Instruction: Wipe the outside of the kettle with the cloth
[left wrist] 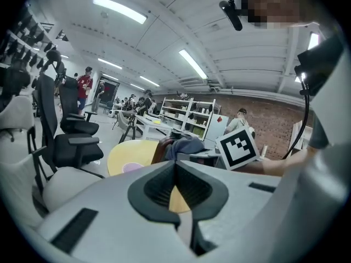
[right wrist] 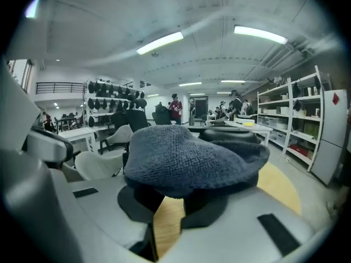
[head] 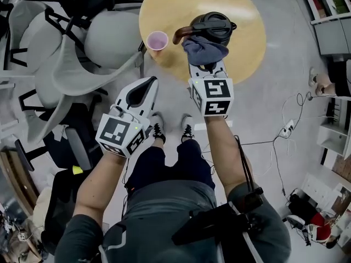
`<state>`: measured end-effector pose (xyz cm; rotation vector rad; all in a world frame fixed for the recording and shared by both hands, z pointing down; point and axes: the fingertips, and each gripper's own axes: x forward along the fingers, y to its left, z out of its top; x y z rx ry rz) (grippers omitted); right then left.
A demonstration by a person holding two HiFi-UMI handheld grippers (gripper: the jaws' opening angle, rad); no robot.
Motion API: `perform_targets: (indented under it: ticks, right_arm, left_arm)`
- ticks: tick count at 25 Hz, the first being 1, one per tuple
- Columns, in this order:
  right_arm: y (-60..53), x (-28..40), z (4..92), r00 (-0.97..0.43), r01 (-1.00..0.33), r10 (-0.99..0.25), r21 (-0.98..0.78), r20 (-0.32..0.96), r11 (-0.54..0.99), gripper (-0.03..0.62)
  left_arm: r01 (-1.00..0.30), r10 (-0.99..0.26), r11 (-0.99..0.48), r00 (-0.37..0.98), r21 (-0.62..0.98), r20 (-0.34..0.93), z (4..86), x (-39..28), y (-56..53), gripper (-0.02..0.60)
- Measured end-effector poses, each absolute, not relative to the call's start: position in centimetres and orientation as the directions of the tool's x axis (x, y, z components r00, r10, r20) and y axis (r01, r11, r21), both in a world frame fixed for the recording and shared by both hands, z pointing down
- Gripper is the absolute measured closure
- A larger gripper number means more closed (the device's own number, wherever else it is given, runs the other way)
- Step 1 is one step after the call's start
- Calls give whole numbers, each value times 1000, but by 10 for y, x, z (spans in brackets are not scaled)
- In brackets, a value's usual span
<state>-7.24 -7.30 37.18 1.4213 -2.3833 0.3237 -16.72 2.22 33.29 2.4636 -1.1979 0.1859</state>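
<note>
1. Head view: dark kettle [head: 213,25] stands on the round wooden table [head: 247,48] at top centre of the frame, seen from above with its lid up. Its brown handle [head: 181,35] sticks out toward frame left, so the long axis runs left-right across the frame.
2. Head view: the blue-grey cloth [head: 204,51] is bunched at the kettle's lower edge and overlaps it. The right gripper [head: 205,64] pinches the cloth. A pink cup [head: 157,40] stands on the table left of the kettle, apart from it.
3. Head view: the left gripper [head: 148,84] is at centre-left below the table edge, jaws together, holding nothing. The marker cube [head: 213,96] on the right gripper shows black-and-white square patterns only.
4. Left gripper view: jaws closed tip to tip, empty. Above them at mid-frame are the yellow table top [left wrist: 129,152] and the kettle under the cloth [left wrist: 184,146]. The marker cube [left wrist: 238,147] is to the right.
5. Right gripper view: the cloth [right wrist: 192,160] fills the centre, draped over the jaw tips, which are clamped on it. The kettle's dark top [right wrist: 233,135] is just behind, and the table [right wrist: 279,188] is at lower right.
</note>
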Motion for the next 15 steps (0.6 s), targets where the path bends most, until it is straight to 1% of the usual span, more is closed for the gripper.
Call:
perform_targets:
  ticks: [10, 15]
  right_arm:
    - [-73, -85, 473, -418, -876, -748, -12, 516, 482, 519]
    - [-74, -87, 512, -411, -885, -726, -52, 551, 462, 519]
  left_arm:
    - [-771, -695, -556, 636, 311, 335, 379, -172, 30, 572]
    - [-769, -682, -559, 639, 310, 355, 397, -172, 34, 572]
